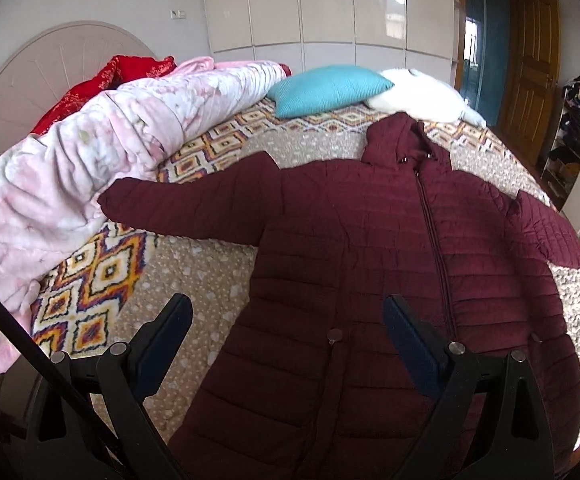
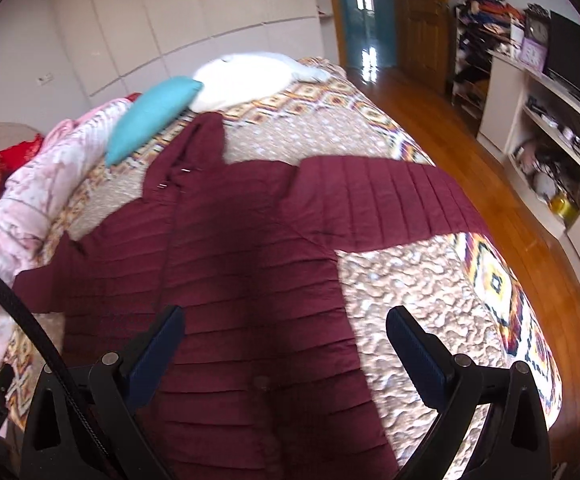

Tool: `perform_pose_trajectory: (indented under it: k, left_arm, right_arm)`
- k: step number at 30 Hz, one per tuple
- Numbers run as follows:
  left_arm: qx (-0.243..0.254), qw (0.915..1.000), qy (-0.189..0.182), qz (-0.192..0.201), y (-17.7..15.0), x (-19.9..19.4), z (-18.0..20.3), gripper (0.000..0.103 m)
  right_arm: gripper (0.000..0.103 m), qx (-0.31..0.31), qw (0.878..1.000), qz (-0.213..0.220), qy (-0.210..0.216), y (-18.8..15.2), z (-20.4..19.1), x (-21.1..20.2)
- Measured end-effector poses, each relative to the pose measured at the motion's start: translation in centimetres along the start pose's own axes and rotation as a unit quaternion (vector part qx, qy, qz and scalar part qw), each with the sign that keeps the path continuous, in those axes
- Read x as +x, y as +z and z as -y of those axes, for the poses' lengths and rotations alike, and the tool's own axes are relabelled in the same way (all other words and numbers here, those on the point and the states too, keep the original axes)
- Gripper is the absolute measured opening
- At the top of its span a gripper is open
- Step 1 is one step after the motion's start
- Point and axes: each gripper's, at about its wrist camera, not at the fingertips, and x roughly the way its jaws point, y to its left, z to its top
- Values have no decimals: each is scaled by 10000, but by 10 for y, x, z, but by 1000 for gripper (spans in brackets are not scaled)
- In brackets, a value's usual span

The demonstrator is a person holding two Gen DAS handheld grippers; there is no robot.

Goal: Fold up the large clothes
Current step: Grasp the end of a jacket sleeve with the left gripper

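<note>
The bed with the patterned quilted cover (image 1: 193, 276) carries the maroon quilted hooded jacket (image 1: 370, 240), laid flat, zipped, both sleeves spread outward. The teal square cushion (image 1: 326, 90) lies beyond its hood. The left gripper (image 1: 287, 316) and right gripper (image 2: 283, 326) hover above the jacket's lower part, jaws wide apart, holding nothing.
</note>
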Motion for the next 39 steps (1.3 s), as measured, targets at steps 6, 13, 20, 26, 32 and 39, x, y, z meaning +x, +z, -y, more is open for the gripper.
perform_pose_trajectory:
  k: [6, 13, 20, 26, 32, 39]
  left_arm:
    - [47, 9989, 5, -459, -8, 46, 17, 95]
    - [-16, 9964, 131, -839, -14, 87, 13, 95]
    - [-30, 9952, 175, -964, -21, 112, 5, 95]
    - [-514, 9938, 465, -873, 8, 131, -49, 95]
    - [-1412, 9836, 849, -734, 44, 153, -157, 95]
    - [-2466, 9621, 727, -910, 70, 215, -276, 93]
  right_arm:
    - [102, 338, 9983, -239, -414, -1, 50, 46]
    - [102, 727, 9955, -347, -500, -2, 86, 81]
    - [100, 1326, 9886, -233, -679, 13, 134, 108]
    - [100, 1261, 9896, -248, -644, 9, 129, 107]
    - [100, 706, 9960, 109, -544, -4, 87, 79]
    - [100, 30, 9983, 381, -446, -23, 28, 54]
